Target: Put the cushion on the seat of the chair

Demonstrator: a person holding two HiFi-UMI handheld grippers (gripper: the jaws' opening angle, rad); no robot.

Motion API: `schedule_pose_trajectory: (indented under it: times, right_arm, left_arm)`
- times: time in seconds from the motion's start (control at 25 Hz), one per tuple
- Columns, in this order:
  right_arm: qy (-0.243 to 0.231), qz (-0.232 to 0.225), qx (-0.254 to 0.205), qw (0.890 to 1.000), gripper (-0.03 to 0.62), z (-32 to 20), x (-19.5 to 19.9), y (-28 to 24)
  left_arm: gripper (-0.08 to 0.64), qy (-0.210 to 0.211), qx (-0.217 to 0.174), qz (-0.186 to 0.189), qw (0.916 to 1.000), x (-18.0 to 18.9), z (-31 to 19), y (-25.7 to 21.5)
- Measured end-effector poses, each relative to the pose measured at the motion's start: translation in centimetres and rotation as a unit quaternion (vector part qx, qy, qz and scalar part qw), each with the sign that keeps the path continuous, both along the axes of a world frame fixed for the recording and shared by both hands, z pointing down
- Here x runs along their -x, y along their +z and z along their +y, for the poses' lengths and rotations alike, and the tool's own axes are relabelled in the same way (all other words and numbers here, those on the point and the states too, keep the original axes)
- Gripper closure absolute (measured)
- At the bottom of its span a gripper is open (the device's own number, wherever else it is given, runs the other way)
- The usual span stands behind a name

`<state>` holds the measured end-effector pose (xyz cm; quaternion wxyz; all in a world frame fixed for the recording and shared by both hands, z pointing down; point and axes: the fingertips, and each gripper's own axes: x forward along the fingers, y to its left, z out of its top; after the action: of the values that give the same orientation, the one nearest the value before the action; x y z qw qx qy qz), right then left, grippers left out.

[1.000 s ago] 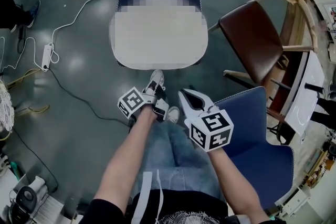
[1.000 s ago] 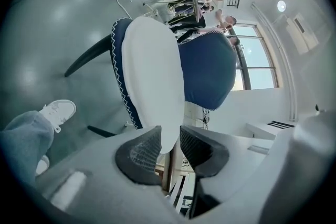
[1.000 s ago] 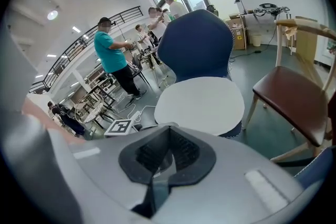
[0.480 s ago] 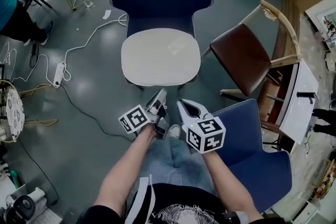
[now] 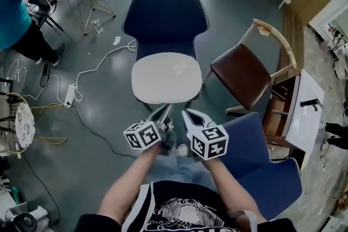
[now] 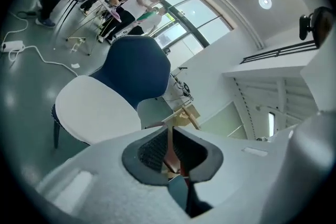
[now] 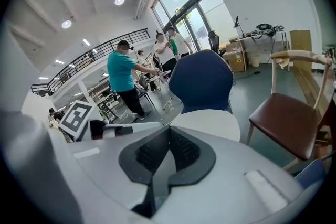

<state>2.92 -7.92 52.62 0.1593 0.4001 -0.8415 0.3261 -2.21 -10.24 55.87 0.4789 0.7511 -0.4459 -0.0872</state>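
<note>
A white cushion (image 5: 167, 77) lies flat on the seat of the dark blue chair (image 5: 165, 16), straight ahead of me. Both grippers hang in the air short of the seat's front edge, touching nothing. My left gripper (image 5: 166, 111) has its jaws closing to a thin slit with nothing between them. In the left gripper view the cushion (image 6: 94, 113) and chair (image 6: 134, 71) sit up and to the left of that gripper (image 6: 169, 129). My right gripper (image 5: 185, 113) is shut and empty. In the right gripper view the gripper (image 7: 169, 130) points at the cushion (image 7: 207, 122) and chair back (image 7: 202, 81).
A brown wooden-armed chair (image 5: 242, 76) stands right of the blue chair, with another blue chair (image 5: 261, 155) and a white table (image 5: 302, 111) beside my right arm. A power strip (image 5: 70, 95) with cables lies on the floor at left. A person in teal (image 5: 19, 8) stands far left.
Both grippers have risen from near the floor to about seat height. The left gripper has rolled and its jaws have narrowed. The cushion stays still on the seat.
</note>
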Motion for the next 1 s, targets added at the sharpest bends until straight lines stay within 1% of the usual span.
schedule_pose_trajectory:
  times: [0.04, 0.16, 0.36, 0.56, 0.72, 0.88, 1.0]
  right_arm:
    - [0.000, -0.002, -0.007, 1.000, 0.600, 0.0, 0.0, -0.7]
    - [0.000, -0.009, -0.030, 1.000, 0.600, -0.1, 0.2, -3.0]
    - [-0.006, -0.024, -0.062, 0.998, 0.600, 0.1, 1.2, -6.3]
    - [-0.013, -0.036, -0.092, 0.995, 0.600, 0.4, 0.5, -9.4]
    - [-0.016, -0.035, -0.110, 0.993, 0.600, 0.6, 0.6, -11.2]
    - [-0.021, -0.032, -0.122, 0.992, 0.600, 1.0, 0.6, -11.9]
    - [-0.028, -0.029, -0.127, 0.991, 0.600, 1.2, 0.6, -11.8]
  left_arm:
    - [0.548, 0.008, -0.006, -0.009, 0.9999, -0.3, 0.2, -0.9]
    - [0.563, 0.021, -0.029, -0.034, 0.9988, -0.8, 0.6, -3.9]
    - [0.563, 0.027, -0.061, -0.080, 0.9946, -0.5, 1.7, -7.7]
    - [0.572, 0.028, -0.090, -0.123, 0.9880, -1.0, 2.4, -10.6]
    - [0.572, 0.020, -0.116, -0.138, 0.9834, -0.8, 2.5, -12.8]
    - [0.572, 0.025, -0.140, -0.165, 0.9760, -1.2, 2.6, -14.2]
    - [0.572, 0.023, -0.148, -0.183, 0.9716, -1.4, 2.6, -14.4]
